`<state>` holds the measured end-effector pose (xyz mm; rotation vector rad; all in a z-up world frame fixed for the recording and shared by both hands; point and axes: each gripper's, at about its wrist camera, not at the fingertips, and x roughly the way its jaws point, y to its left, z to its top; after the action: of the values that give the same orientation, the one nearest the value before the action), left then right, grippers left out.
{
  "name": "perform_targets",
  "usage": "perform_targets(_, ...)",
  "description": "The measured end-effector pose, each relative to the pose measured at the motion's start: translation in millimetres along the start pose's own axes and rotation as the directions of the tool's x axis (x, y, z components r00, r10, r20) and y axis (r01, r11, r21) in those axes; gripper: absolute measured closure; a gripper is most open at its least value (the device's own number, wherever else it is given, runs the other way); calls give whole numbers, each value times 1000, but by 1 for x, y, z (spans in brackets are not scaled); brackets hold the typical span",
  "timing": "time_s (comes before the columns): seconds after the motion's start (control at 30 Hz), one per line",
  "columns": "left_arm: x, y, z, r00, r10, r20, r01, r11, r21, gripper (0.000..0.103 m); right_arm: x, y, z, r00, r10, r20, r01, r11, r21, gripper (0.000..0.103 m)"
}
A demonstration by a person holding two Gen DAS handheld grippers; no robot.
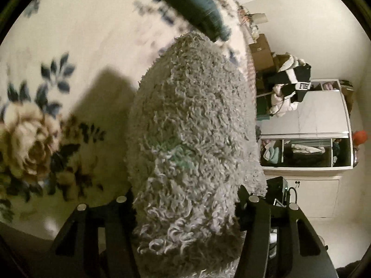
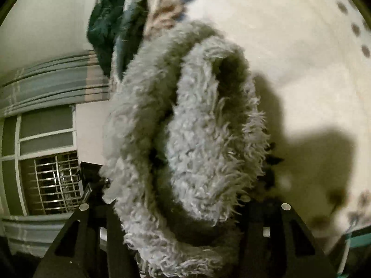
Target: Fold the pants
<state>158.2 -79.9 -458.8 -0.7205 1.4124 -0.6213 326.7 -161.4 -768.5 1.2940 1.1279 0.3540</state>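
Note:
The pants (image 1: 192, 120) are grey and fluffy. In the left wrist view they fill the middle and hang over the floral bedspread (image 1: 58, 46). My left gripper (image 1: 185, 210) is shut on the pants, its black fingers (image 1: 257, 222) on either side of the bunched cloth. In the right wrist view the pants (image 2: 197, 134) show as two thick folded layers with a dark opening at the top. My right gripper (image 2: 183, 210) is shut on the pants too, lifted above the bedspread (image 2: 301, 58). The fingertips of both are buried in the pile.
A dark teal garment (image 1: 192, 2) lies further up the bed; it also shows in the right wrist view (image 2: 116, 23). A white cabinet (image 1: 308, 139) with clothes piled on it stands right. A barred window (image 2: 55, 180) and curtain are on the left.

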Motion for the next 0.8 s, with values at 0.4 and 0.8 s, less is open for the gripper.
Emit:
perform_targets(0.4,-44,-94,181,990,-60,128,43,991,130,49,-26,147,116,988,46,147,-30,993,-115,52)
perform_targets(0.8,-16,-39,424,989,-19,150,-4,989,151,48,123,253,372,978,-9,211,37,991,-128,52)
